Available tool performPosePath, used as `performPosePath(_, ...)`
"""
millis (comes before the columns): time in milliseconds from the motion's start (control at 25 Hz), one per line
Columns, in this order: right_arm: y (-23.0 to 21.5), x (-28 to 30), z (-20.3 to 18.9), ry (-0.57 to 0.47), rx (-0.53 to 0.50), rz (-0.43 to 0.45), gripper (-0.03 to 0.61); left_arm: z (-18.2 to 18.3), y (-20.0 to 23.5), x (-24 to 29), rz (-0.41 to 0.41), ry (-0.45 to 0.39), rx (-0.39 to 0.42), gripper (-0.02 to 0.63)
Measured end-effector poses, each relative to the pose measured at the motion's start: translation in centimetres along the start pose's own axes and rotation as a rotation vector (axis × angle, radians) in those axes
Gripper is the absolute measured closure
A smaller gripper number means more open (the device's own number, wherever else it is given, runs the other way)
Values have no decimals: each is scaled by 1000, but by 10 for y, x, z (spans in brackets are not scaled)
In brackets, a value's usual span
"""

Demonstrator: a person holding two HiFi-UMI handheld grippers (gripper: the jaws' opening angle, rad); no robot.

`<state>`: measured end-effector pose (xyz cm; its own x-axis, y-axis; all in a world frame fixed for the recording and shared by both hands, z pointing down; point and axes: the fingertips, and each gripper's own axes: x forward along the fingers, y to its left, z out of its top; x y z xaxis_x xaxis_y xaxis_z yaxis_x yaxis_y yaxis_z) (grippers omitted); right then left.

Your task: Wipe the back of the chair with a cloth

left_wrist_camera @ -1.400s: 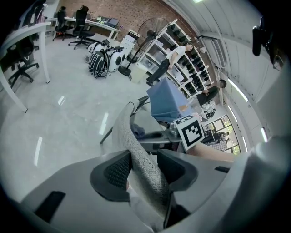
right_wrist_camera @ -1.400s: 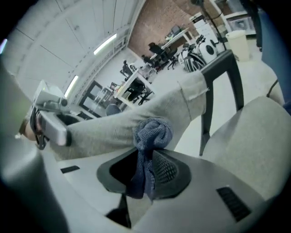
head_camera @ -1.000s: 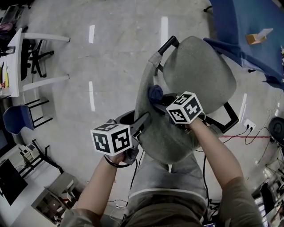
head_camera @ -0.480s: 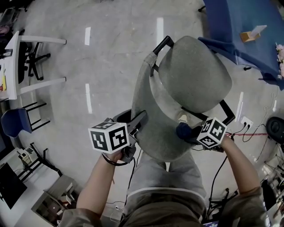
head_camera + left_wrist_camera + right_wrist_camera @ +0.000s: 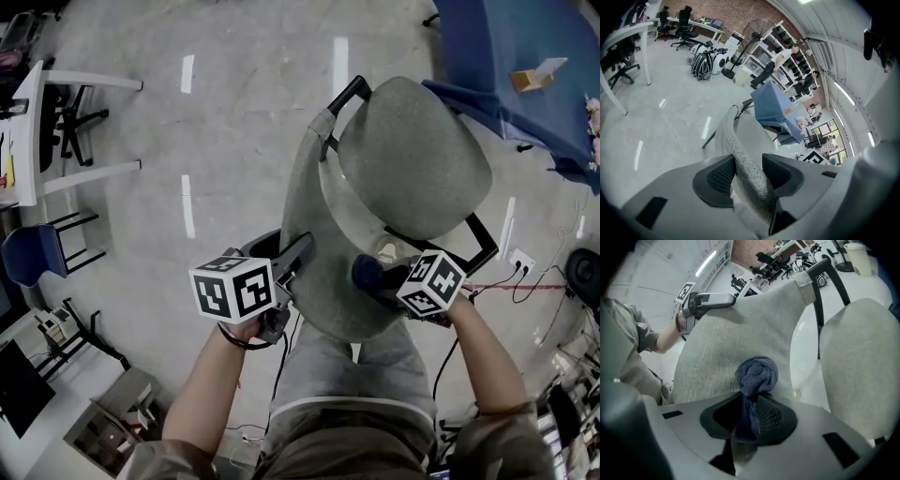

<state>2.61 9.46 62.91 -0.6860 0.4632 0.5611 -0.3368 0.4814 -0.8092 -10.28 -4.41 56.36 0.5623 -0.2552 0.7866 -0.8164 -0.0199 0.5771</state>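
Dark blue knit cloth (image 5: 756,373), bunched into a rounded wad, thin tail trailing back. Long axis along the jaws of the right hand-held gripper (image 5: 750,413), wad end pointing forward, against the seat-side face of the grey fabric chair back (image 5: 722,348), low down near the seat (image 5: 412,155). Jaws closed tight on the tail. Left hand-held gripper (image 5: 745,171) clamped across the chair back's upper edge, pads on both faces.
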Motion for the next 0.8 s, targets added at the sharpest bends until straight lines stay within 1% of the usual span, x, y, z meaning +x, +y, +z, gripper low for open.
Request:
performPosePath(120,0,15,52,-69,-51,6,479,1,0,0,3,-6,-5,414)
performPosePath(240,-6,16,110,-175,-74,10,479,1,0,0,3,-11,-10,414)
performPosePath(360,-21,11,150,-214,-127,-52,477,1,1,0,5,-17,-16,416)
performPosePath(440,-29,5,167,-251,-146,-84,476,1,1,0,6,-19,-18,416)
performPosePath(600,-37,-11,200,-420,-92,-134,476,2,1,-1,9,-21,-20,417)
performPosePath(680,-38,-12,207,-455,-82,-166,476,2,1,-1,12,-19,-18,417)
performPosePath(720,-35,-11,205,-456,-69,-162,476,2,1,0,13,-18,-17,417)
performPosePath(800,-24,-3,192,-446,-20,-107,477,2,2,0,15,-19,-18,417)
